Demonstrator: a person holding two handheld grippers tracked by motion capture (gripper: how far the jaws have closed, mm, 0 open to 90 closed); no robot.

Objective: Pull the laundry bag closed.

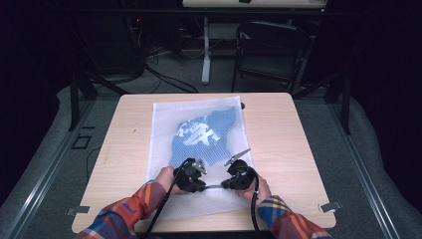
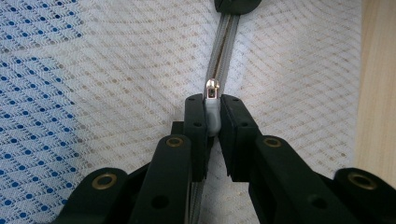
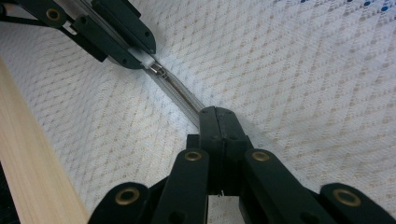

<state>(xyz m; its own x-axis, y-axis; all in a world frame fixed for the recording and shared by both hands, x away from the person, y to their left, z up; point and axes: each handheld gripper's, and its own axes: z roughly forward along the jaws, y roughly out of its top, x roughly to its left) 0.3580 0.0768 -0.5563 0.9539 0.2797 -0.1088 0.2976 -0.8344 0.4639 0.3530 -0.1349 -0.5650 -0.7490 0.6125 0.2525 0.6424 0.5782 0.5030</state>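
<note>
Left gripper (image 2: 213, 116) clamped on the zipper pull (image 2: 212, 114), right gripper (image 3: 218, 122) pinching the zipper tape (image 3: 180, 97) at the mesh bag's (image 1: 164, 124) near edge for tension.

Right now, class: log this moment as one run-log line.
left gripper: shut on zipper pull | right gripper: shut on zipper tape | mesh bag: flat on table, blue garment inside
</note>
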